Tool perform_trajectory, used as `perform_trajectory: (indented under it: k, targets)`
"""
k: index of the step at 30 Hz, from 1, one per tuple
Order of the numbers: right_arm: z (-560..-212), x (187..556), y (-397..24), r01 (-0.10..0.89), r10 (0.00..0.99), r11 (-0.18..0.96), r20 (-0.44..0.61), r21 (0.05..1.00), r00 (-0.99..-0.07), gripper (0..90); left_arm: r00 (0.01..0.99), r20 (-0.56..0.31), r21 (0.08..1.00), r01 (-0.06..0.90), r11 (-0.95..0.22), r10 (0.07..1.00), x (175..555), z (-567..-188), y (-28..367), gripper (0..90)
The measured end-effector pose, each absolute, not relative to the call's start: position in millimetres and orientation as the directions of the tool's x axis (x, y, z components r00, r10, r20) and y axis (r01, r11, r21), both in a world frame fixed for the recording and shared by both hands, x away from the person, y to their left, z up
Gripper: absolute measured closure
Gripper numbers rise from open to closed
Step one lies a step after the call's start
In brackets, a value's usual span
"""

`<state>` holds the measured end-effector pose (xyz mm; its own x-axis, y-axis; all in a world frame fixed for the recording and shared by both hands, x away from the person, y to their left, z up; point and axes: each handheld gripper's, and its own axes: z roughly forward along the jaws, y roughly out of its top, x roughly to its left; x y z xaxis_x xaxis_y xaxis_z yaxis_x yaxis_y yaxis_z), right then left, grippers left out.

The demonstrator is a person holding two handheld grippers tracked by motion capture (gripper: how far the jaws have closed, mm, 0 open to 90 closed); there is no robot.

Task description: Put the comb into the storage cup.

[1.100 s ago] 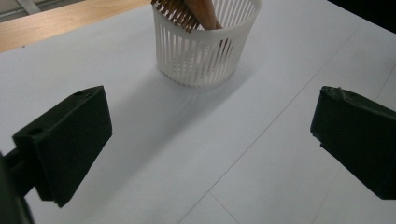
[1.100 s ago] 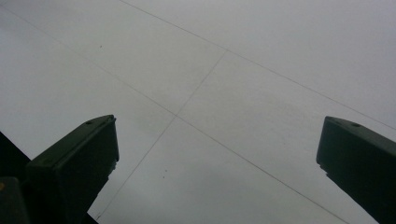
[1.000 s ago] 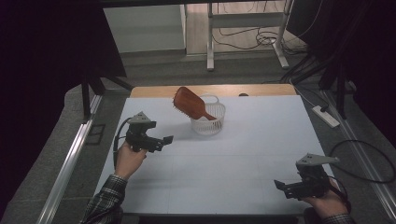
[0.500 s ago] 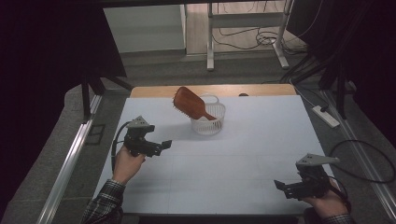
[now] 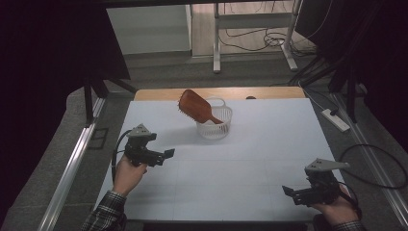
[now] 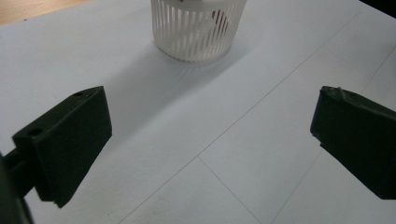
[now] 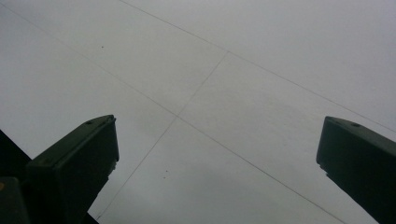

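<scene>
A brown wooden hairbrush [image 5: 197, 107] stands tilted with its handle in a small white slatted basket [image 5: 214, 124] at the middle back of the white table [image 5: 250, 159]; its head sticks out up and to the left. My left gripper [image 5: 168, 154] is open over the table's left side, pointing right, short of the basket [image 6: 198, 28]. Its jaws stand wide apart with nothing between them. My right gripper [image 5: 287, 190] is open at the front right corner, above bare table [image 7: 224, 93].
A wooden strip [image 5: 269, 92] runs along the table's far edge. A power strip [image 5: 336, 120] and cables lie on the floor to the right. A metal rail [image 5: 72, 163] runs along the left side. Desk legs [image 5: 216, 43] stand beyond the table.
My left gripper has drawn back toward the front and slightly left, away from the basket. The right gripper and the hairbrush have stayed put.
</scene>
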<state>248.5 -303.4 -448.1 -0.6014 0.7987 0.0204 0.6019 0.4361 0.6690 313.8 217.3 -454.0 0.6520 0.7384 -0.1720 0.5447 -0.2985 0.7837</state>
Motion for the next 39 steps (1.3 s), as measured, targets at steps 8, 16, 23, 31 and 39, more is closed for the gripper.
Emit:
perform_trajectory:
  k: [8, 16, 23, 31, 39]
  targets:
    - [-448.3, 248.6, -303.2, 0.601, 0.798, 0.438, 0.019, 0.668, -0.603, 0.0, 0.644, -0.167, 0.781, 0.549, -0.299, 0.746, 307.2, -455.4, 219.1, 0.0]
    - [-448.5, 248.4, -302.6, 0.597, 0.794, 0.445, 0.015, 0.667, -0.608, 0.0, 0.639, -0.148, 0.78, 0.545, -0.308, 0.755, 300.0, -454.9, 219.3, 0.0]
    - [-448.4, 248.2, -302.6, 0.595, 0.793, 0.446, 0.013, 0.668, -0.609, 0.0, 0.632, -0.147, 0.778, 0.549, -0.305, 0.761, 294.5, -455.2, 221.4, 0.0]
    - [-448.2, 248.0, -302.0, 0.596, 0.793, 0.448, 0.011, 0.667, -0.609, 0.0, 0.624, -0.148, 0.778, 0.552, -0.299, 0.767, 286.6, -455.7, 225.1, 0.0]
    - [-448.1, 248.0, -301.4, 0.597, 0.795, 0.448, 0.009, 0.666, -0.607, 0.0, 0.611, -0.155, 0.776, 0.561, -0.287, 0.776, 278.3, -456.8, 230.3, 0.0]
